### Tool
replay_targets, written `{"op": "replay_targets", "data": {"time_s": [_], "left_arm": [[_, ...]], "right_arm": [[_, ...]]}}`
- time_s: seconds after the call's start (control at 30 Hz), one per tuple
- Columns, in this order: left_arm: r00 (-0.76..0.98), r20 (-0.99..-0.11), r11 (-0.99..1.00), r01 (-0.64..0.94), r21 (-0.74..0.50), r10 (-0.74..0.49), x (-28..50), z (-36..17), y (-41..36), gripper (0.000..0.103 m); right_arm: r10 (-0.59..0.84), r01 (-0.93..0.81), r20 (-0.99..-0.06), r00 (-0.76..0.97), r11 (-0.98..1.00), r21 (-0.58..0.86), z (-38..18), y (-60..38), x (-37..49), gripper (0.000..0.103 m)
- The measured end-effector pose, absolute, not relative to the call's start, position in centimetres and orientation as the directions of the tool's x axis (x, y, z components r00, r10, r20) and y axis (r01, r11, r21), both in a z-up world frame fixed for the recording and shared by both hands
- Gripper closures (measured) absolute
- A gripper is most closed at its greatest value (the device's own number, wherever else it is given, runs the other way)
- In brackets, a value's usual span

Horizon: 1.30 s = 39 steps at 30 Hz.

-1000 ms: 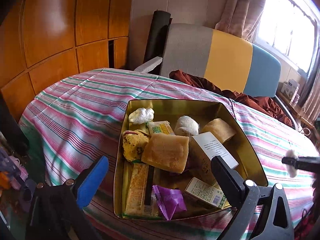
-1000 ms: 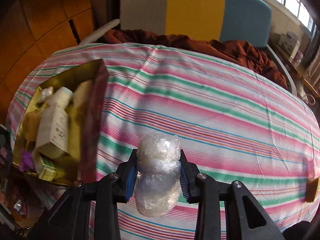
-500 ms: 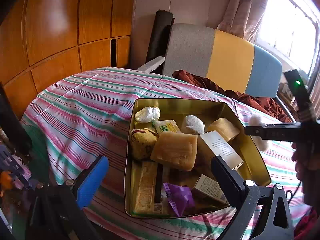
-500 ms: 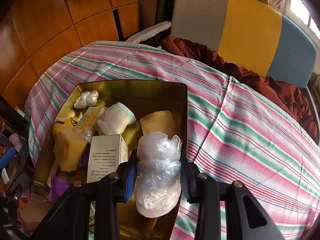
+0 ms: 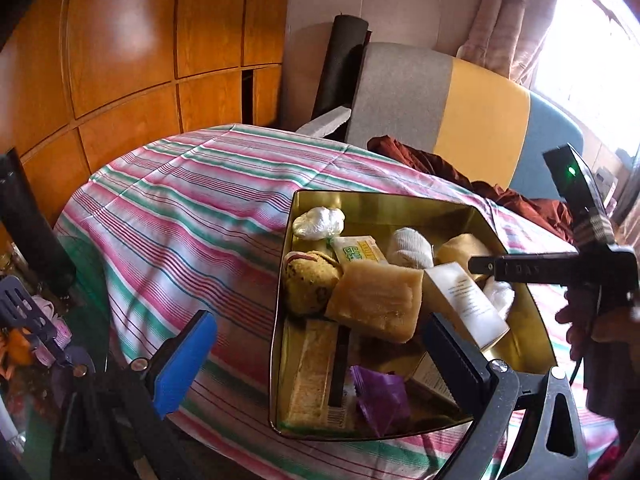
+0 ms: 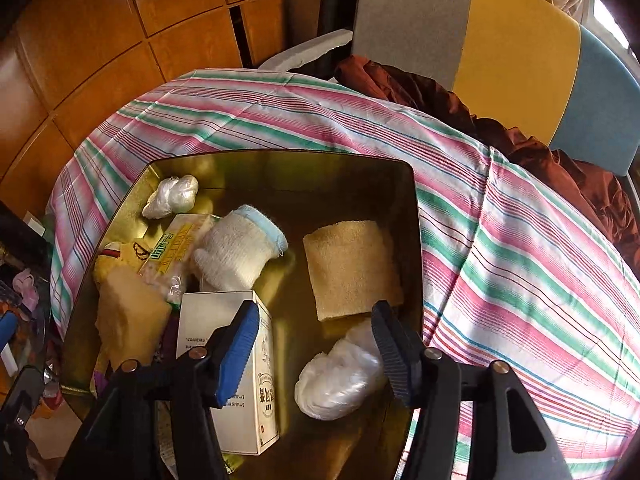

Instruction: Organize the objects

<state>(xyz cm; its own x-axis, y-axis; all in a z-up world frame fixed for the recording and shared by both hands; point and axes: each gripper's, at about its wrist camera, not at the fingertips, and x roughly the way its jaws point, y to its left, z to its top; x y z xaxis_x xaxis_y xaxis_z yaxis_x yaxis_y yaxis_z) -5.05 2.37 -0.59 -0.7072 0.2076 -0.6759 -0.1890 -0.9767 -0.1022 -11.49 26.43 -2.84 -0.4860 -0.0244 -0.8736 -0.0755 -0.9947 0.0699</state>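
Note:
A gold tin box (image 5: 384,204) (image 6: 280,168) sits on the striped tablecloth and holds several items: sponges, a white carton (image 6: 236,364), a rolled white sock (image 6: 236,252), wrapped snacks and a purple packet (image 5: 380,396). A crumpled clear plastic bag (image 6: 340,376) (image 5: 500,296) lies in the tin's near right corner. My right gripper (image 6: 316,344) is open above the tin, its fingers apart and empty, just over the bag. It also shows in the left wrist view (image 5: 480,266). My left gripper (image 5: 316,356) is open and empty at the tin's near edge.
The striped tablecloth (image 6: 520,280) spreads to the right of the tin. A grey, yellow and blue chair back (image 5: 460,108) with a brown cloth (image 6: 560,156) stands behind. Wooden cabinets (image 5: 120,60) are at the left, with clutter (image 5: 28,332) low at the left.
My right gripper carried the plastic bag over the tin, opened, and the bag dropped into the tin's near right corner. The left gripper stayed open and shifted slightly.

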Motion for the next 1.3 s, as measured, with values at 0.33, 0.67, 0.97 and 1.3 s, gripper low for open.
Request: {"op": "replay_targets", "data": {"time_s": [0.33,0.67,0.97,1.3], "left_arm": [[-0.733,-0.654,-0.982,-0.158,-0.1,0.185,-4.3,0.5,2.7,0.0],[-0.759,-0.626,-0.983,-0.162,-0.089,0.181,-2.5,1.3,2.5,0.0],[-0.76,-0.618,-0.978,-0.195,-0.078,0.201,-0.8,1.4,3.4,0.0],[-0.772,-0.604,-0.978,-0.195,-0.073,0.199,-0.2,1.5,3.4,0.0]], "right_arm": [[0.027,-0.105,-0.838,-0.545,-0.994,0.036,-1.4,25.2,-7.7,0.033],[0.152,-0.224,-0.771,-0.619,-0.974,-0.012,-0.4,24.4,-1.0,0.027],[0.271,-0.308,-0.71,-0.65,-0.948,-0.08,0.0,23.9,2.8,0.023],[0.263,-0.292,-0.71,-0.653,-0.953,-0.084,-0.2,23.4,2.6,0.023]]}}
